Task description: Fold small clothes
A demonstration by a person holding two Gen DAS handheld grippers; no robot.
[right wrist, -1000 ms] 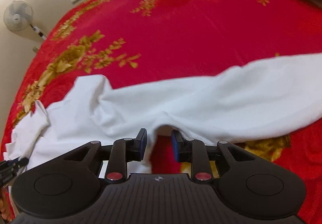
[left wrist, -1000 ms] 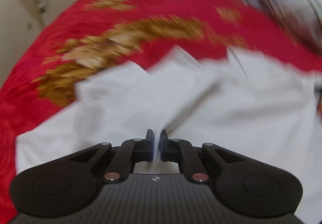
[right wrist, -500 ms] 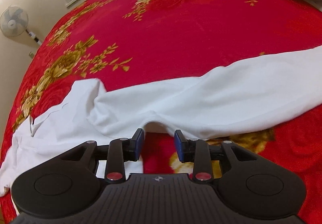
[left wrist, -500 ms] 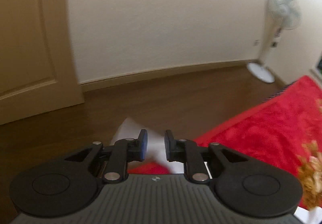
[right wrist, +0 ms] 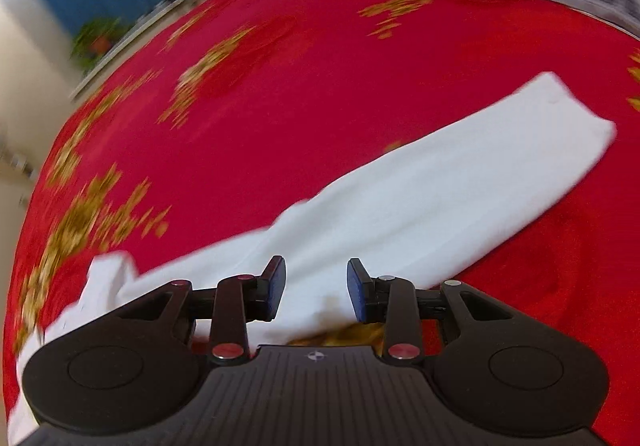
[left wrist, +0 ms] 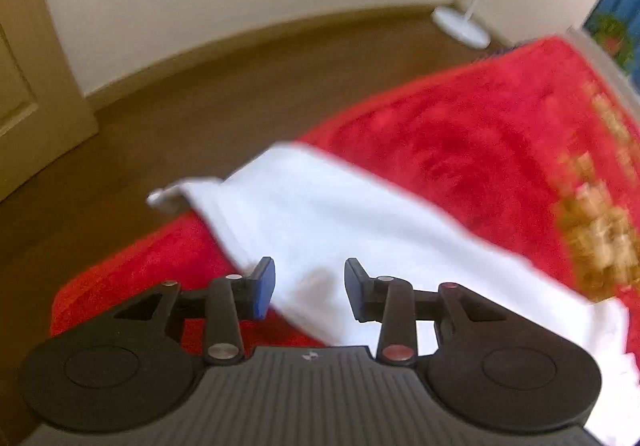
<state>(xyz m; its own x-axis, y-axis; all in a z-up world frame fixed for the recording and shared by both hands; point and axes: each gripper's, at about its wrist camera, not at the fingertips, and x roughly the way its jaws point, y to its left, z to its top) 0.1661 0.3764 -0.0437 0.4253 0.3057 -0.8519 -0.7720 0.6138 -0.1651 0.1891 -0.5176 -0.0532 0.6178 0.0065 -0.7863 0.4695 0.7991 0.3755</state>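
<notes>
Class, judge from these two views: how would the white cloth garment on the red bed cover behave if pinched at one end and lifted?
The white cloth garment would probably droop limply: it lies flat and creased. One end overhangs the red bed cover, so dragging it might pull it off.

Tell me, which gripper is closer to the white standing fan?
Left. The left gripper sits over the white garment at the bed's edge, with the fan across the floor ahead. The right gripper faces over the red bedspread; no fan in its view.

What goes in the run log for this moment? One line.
left gripper: open, empty | right gripper: open, empty | white garment: long strip on red blanket
</notes>
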